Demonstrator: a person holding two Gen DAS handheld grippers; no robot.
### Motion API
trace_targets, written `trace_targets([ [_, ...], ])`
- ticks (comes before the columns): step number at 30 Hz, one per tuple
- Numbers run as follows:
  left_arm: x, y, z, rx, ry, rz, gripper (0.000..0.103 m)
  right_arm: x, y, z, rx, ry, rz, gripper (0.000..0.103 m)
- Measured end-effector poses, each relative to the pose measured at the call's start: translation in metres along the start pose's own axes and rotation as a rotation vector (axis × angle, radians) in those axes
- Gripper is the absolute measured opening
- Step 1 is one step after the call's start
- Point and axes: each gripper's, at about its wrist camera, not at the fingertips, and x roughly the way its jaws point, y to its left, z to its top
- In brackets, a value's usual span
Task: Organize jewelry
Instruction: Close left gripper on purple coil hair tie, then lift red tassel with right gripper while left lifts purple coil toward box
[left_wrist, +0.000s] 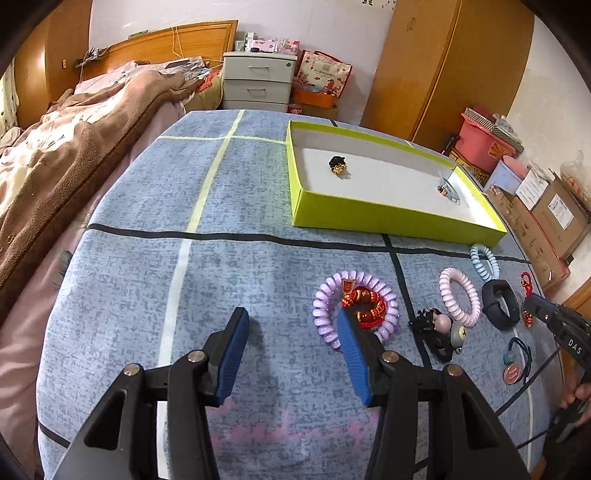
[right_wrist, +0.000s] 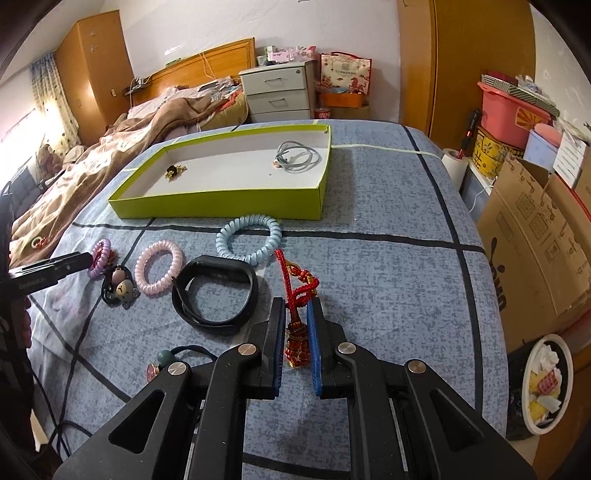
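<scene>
Bedspread (left_wrist: 258, 192), blue-grey with dark and pale lines, fills both views, and out on the left the left gripper (left_wrist: 291, 354) hangs over bare cloth with its blue pads spread wide and nothing between them. Its right-hand pad sits just in front of the lilac coil hair tie (left_wrist: 321, 306), which rings a red beaded bracelet (left_wrist: 364, 299). Next along comes a black clip with a little bear figure (left_wrist: 443, 332), then the pink coil hair tie (right_wrist: 159, 271), lying flat and close beside the black wristband (right_wrist: 216, 291). Behind those, the pale blue coil hair tie (right_wrist: 251, 236) rests just in front of the green tray (right_wrist: 221, 205). Inside the tray, a small black and gold charm (right_wrist: 173, 171) sits toward the left end and a coiled grey cord (right_wrist: 299, 158) lies at the right end. Down near the front edge there's a dark hair elastic with a round bead (right_wrist: 164, 358). And over on the right, the right gripper (right_wrist: 297, 314) has its pads drawn in close on the red knotted cord charm (right_wrist: 297, 288): the beaded lower part sits pinched between the blue pads, while the braided red loop runs out ahead onto the bedspread, just right of the wristband.
</scene>
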Motion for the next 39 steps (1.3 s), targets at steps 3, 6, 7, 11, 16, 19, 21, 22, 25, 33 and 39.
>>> trace_targets([
  [3, 0.002, -0.003, 0.001, 0.022, 0.005, 0.019, 0.049, 0.001, 0.000, 0.001, 0.001, -0.001, 0.007, 0.012],
  [6, 0.005, -0.010, 0.002, 0.074, 0.007, 0.058, 0.049, 0.001, 0.000, 0.000, 0.002, -0.003, 0.009, 0.012],
  [7, 0.006, -0.012, 0.001, 0.093, 0.007, 0.069, 0.048, 0.001, -0.001, 0.000, 0.003, -0.004, 0.010, 0.012],
  [11, 0.006, -0.018, 0.002, 0.137, 0.007, 0.076, 0.036, 0.001, -0.002, 0.000, 0.014, -0.006, 0.011, 0.012],
  [16, 0.005, -0.023, 0.003, 0.153, 0.008, 0.060, 0.015, 0.000, -0.003, -0.001, 0.014, -0.007, 0.011, 0.012],
  [19, 0.005, -0.023, 0.003, 0.151, 0.005, 0.043, 0.011, 0.000, -0.003, -0.001, 0.020, -0.007, 0.010, 0.012],
  [21, 0.004, -0.021, 0.003, 0.138, 0.004, 0.031, 0.011, -0.001, -0.004, -0.001, 0.023, -0.008, 0.010, 0.012],
  [22, 0.004, -0.019, 0.004, 0.126, 0.002, 0.023, 0.010, -0.001, -0.004, -0.001, 0.025, -0.010, 0.009, 0.012],
  [25, 0.002, -0.017, 0.004, 0.098, -0.006, 0.009, 0.010, -0.002, -0.005, -0.001, 0.026, -0.011, 0.008, 0.012],
  [33, -0.010, -0.014, 0.005, 0.065, -0.040, -0.044, 0.010, -0.004, -0.007, -0.001, 0.033, -0.019, 0.006, 0.012],
  [39, -0.016, -0.017, 0.008, 0.055, -0.057, -0.056, 0.010, -0.009, -0.007, 0.001, 0.034, -0.031, 0.006, 0.012],
])
